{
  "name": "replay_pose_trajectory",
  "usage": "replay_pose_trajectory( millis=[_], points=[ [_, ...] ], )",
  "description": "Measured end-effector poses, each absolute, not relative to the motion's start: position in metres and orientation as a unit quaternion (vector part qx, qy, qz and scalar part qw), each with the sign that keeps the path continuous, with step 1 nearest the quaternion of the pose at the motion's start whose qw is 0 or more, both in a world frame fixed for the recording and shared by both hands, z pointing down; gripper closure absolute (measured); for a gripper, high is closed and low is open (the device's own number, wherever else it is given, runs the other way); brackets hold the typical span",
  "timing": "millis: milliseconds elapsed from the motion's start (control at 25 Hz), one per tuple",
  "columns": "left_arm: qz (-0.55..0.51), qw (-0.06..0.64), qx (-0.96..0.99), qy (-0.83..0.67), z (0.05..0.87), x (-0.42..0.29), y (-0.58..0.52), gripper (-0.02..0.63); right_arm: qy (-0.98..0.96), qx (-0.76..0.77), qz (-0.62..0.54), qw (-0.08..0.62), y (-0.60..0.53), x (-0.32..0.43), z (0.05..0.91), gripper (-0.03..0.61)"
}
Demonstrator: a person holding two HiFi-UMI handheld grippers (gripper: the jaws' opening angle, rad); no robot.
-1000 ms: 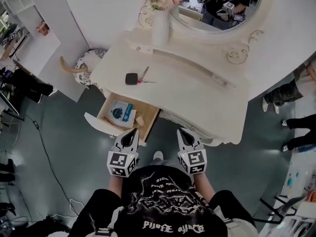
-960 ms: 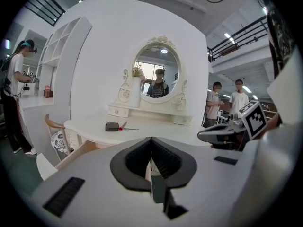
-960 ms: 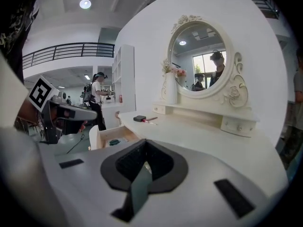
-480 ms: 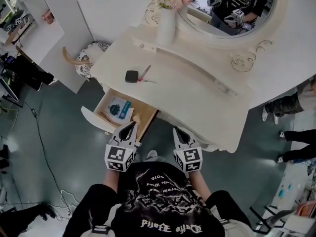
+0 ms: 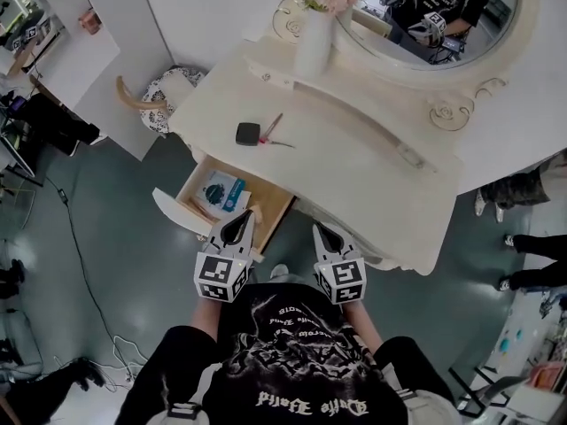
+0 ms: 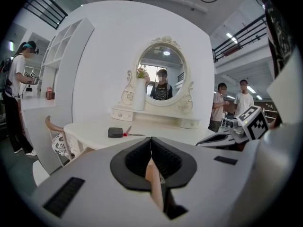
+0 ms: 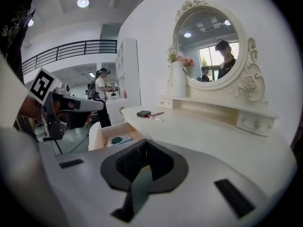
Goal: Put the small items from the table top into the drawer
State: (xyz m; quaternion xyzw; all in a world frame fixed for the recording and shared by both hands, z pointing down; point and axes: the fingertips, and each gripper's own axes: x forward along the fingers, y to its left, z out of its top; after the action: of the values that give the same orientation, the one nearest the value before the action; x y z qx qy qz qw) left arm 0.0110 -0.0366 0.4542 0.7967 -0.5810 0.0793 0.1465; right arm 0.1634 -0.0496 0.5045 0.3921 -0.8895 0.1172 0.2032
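A small black box (image 5: 247, 134) and a red-handled tool (image 5: 274, 130) lie side by side on the white dressing table (image 5: 354, 175). Below them the drawer (image 5: 270, 202) stands pulled out, with a blue-and-white packet (image 5: 221, 190) inside. My left gripper (image 5: 237, 224) hovers just before the drawer's front right corner, shut and empty. My right gripper (image 5: 326, 235) is held beside it in front of the table edge, also shut and empty. The left gripper view shows the black box (image 6: 115, 132) far ahead; the right gripper view shows the drawer (image 7: 97, 135) to its left.
A white vase of flowers (image 5: 314, 42) and an oval mirror (image 5: 425, 20) stand at the table's back. A chair (image 5: 159, 104) sits left of the table, by a white shelf unit (image 5: 66, 56). Cables lie on the dark floor; other people stand at the right (image 5: 523, 184).
Both grippers have edged forward toward the drawer front and table edge. Their jaws stay shut, and the items on the table have not moved.
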Motion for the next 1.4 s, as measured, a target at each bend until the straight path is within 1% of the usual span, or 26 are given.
replay_pose_trajectory(
  millis=[520,1000,1400],
  points=[
    [0.079,0.167,0.8,-0.57,0.462,-0.039,-0.072,0.598,-0.871,0.422,0.135,0.211,-0.091,0.129,0.498,0.566],
    [0.084,0.163,0.807,-0.562,0.455,-0.096,-0.097,0.598,-0.847,0.451,0.184,0.212,-0.131,0.086,0.494,0.566],
    [0.087,0.165,0.813,-0.552,0.459,-0.137,-0.112,0.598,-0.827,0.484,0.18,0.223,-0.167,0.057,0.488,0.565]
  ],
)
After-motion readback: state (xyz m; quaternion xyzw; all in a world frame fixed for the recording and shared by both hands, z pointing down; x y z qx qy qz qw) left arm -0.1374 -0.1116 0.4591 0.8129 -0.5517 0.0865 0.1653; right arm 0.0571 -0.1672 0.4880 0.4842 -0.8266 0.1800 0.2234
